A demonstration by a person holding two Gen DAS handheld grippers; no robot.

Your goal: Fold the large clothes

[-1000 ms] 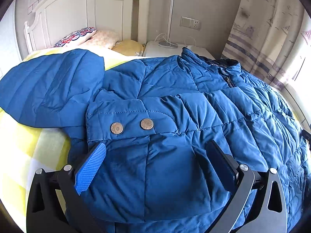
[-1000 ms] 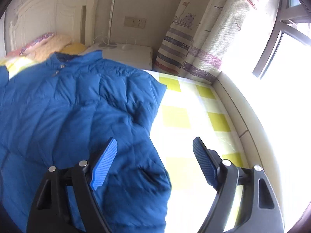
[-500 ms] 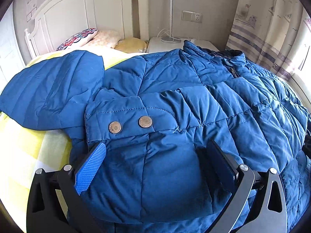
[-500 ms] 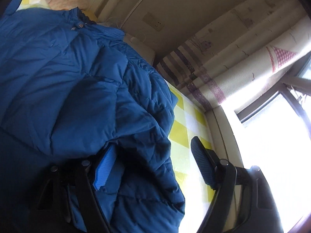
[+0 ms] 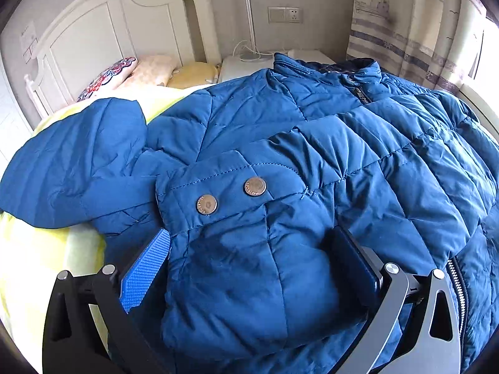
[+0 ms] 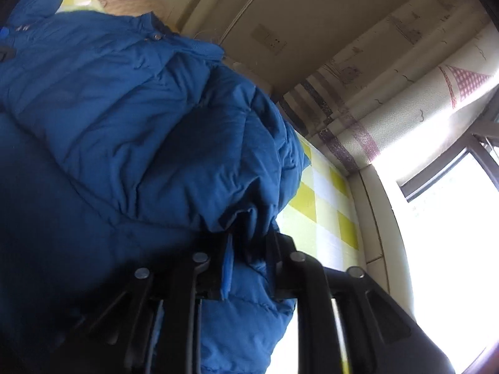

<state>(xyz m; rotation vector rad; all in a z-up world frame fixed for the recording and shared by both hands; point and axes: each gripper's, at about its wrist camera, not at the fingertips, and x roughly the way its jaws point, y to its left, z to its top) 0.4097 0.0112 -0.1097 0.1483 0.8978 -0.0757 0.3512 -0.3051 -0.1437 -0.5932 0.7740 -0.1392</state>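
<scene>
A big blue quilted jacket lies spread on a bed. One sleeve is folded across its front. The sleeve's cuff, with two metal snaps, points away from me. My left gripper stands wide open around the sleeve's end, and most of its blue left pad is bare. In the right wrist view the jacket fills the left half. My right gripper is at the jacket's right edge. Its jaws are closing, with a bunched fold of the blue fabric pinched between the pads.
The bed has a yellow-and-white checked sheet. Pillows lean on a white headboard, beside a white nightstand. A patterned curtain and a bright window run along the right. A strip of sheet shows between jacket and window ledge.
My right gripper rolled and sank onto the jacket's right edge, and its jaws went from wide apart to narrow on the fabric. The left gripper rolled slightly, with the sleeve still between its fingers.
</scene>
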